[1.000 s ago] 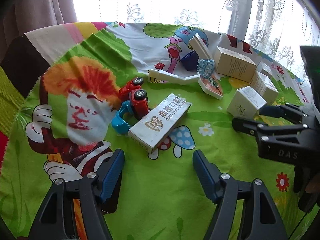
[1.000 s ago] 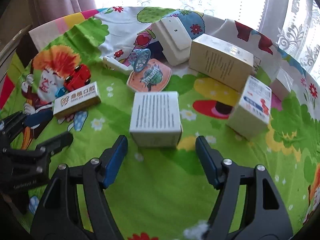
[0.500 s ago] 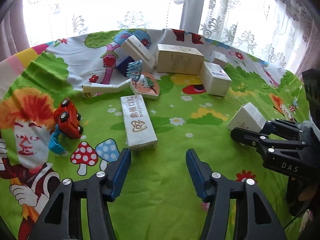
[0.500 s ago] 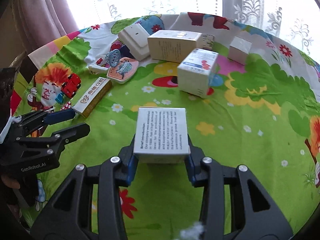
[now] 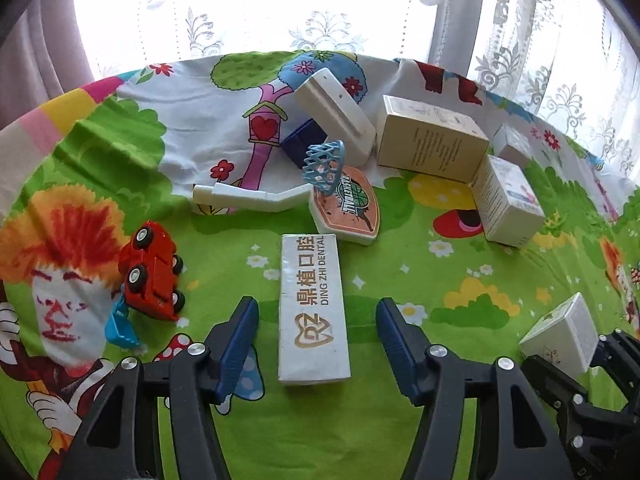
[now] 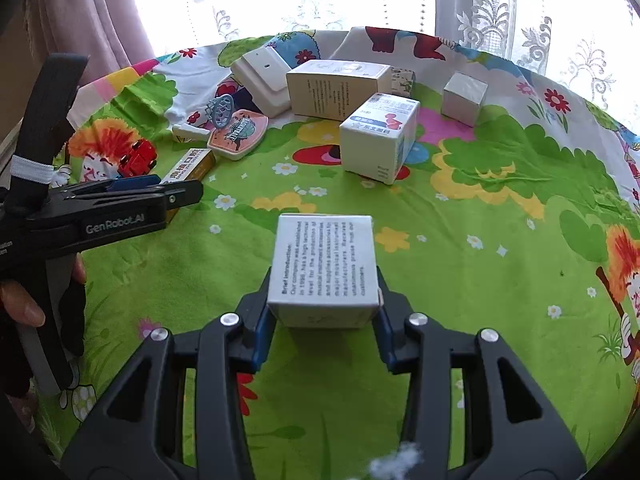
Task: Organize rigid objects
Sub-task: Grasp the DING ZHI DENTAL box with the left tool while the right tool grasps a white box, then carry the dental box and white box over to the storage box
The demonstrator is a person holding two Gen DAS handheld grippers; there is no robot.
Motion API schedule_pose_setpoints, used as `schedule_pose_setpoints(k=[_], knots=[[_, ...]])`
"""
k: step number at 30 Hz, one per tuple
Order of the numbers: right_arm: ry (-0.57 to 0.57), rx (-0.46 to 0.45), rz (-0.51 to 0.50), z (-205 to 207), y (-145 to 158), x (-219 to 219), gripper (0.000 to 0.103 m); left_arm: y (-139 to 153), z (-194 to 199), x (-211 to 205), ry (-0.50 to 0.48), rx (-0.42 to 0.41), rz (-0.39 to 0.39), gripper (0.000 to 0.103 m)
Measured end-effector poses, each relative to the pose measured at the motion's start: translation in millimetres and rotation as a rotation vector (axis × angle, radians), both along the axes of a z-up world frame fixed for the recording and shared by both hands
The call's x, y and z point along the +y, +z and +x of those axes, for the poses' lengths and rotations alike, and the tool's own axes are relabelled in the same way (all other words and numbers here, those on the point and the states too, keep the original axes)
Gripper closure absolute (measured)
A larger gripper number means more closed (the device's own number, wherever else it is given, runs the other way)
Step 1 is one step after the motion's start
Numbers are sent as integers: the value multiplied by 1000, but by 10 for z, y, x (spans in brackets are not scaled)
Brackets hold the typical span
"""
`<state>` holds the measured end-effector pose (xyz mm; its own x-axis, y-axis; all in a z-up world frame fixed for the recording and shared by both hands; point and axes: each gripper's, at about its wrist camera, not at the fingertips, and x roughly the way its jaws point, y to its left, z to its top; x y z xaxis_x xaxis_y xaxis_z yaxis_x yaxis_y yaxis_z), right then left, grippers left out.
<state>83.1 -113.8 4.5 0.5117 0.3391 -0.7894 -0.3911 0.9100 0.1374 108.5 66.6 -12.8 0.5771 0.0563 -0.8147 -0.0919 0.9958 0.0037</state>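
Note:
My left gripper (image 5: pixel 316 340) is open, its blue pads on either side of the long white "Ding Zhi Dental" box (image 5: pixel 313 308), which lies flat on the cartoon cloth. My right gripper (image 6: pixel 323 320) is shut on a small white printed box (image 6: pixel 325 268) and holds it above the cloth; that box also shows at the lower right of the left wrist view (image 5: pixel 560 336). The dental box (image 6: pixel 188 168) shows partly behind the left gripper (image 6: pixel 176 196) in the right wrist view.
A red toy truck (image 5: pixel 152 272) lies left of the dental box. Behind it are a toy basketball hoop (image 5: pixel 344 200), a white device (image 5: pixel 336 116), a large cream box (image 5: pixel 432 144), a blue-printed box (image 6: pixel 380 136) and a small grey cube (image 6: pixel 464 96).
My left gripper has moved forward so the dental box now lies between its open pads. My right gripper still holds the small box and has carried it slightly.

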Motion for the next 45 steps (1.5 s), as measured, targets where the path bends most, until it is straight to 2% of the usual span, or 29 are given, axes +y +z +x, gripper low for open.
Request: schedule_pose_setpoints(k=[5, 7, 9, 11, 12, 14, 17, 19, 20, 21, 22, 23, 27, 32, 38, 45], knots=[[4, 1, 6, -2, -4, -9, 54, -11, -44, 29, 35, -28, 0, 40], [7, 2, 4, 0, -8, -9, 54, -14, -40, 43, 47, -21, 10, 35], [25, 0, -7, -10, -10, 24, 46, -36, 0, 94, 97, 2, 6, 13], [56, -7, -42, -27, -20, 111, 37, -57, 33, 159, 121, 26, -11, 2], [65, -16, -75, -41, -24, 160, 36, -66, 51, 153, 119, 37, -8, 0], [64, -27, -94, -50, -24, 178, 36, -61, 57, 154, 123, 40, -8, 0], [41, -14, -59, -11, -35, 94, 37, -54, 63, 162, 122, 46, -10, 0], [14, -26, -77, -7, -31, 90, 47, -45, 52, 169, 121, 41, -10, 1], [-6, -30, -80, -6, -26, 69, 56, -29, 33, 158, 112, 32, -10, 8], [-19, -27, -67, -1, -24, 35, 58, -6, 23, 130, 94, 7, -7, 34], [-25, -22, -50, 10, -20, 5, 58, 26, -34, 90, 66, -16, -1, 50], [-35, -20, -46, 17, -20, -13, 58, 41, -89, 42, 36, -23, 2, 71], [-37, -30, -77, 5, -18, 28, 58, 62, -339, -8, 13, -32, -14, 71], [-40, -35, -86, 7, -22, 18, 58, 90, -868, 92, 89, -51, -75, 71], [-28, -47, -106, -42, -12, 38, 58, 145, -1520, 112, 133, -91, -47, 71], [45, -50, -72, -672, 44, 244, 58, 148, -2085, 327, 190, -76, -32, 71]])
